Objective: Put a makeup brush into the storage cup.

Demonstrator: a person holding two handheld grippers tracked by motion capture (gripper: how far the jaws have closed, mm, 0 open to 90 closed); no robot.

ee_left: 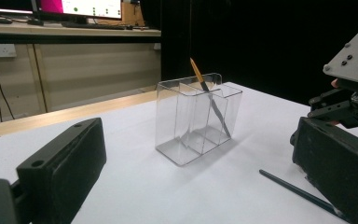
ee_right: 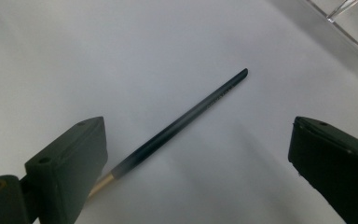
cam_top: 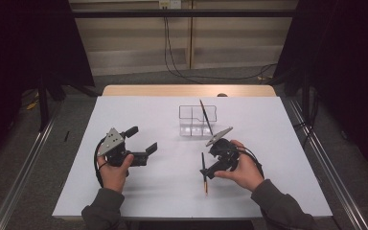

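A clear plastic holder (cam_top: 197, 121) with several compartments stands at the table's middle back. A thin dark pencil with a golden end (cam_top: 205, 116) leans upright in it; the left gripper view has the same holder (ee_left: 186, 126) and pencil (ee_left: 213, 103). A second dark pencil (cam_top: 204, 171) lies flat on the white table, with its golden end toward the person. My right gripper (cam_top: 211, 167) hovers open just over it, and that pencil (ee_right: 186, 116) lies between the wide-apart jaws, untouched. My left gripper (cam_top: 141, 139) is open and holds nothing, left of the holder.
The white table top (cam_top: 143, 110) has a wooden strip (cam_top: 187, 90) along its far edge. Cables run across the floor behind. The right gripper (ee_left: 354, 70) looms at the right of the left gripper view, near the lying pencil (ee_left: 298, 191).
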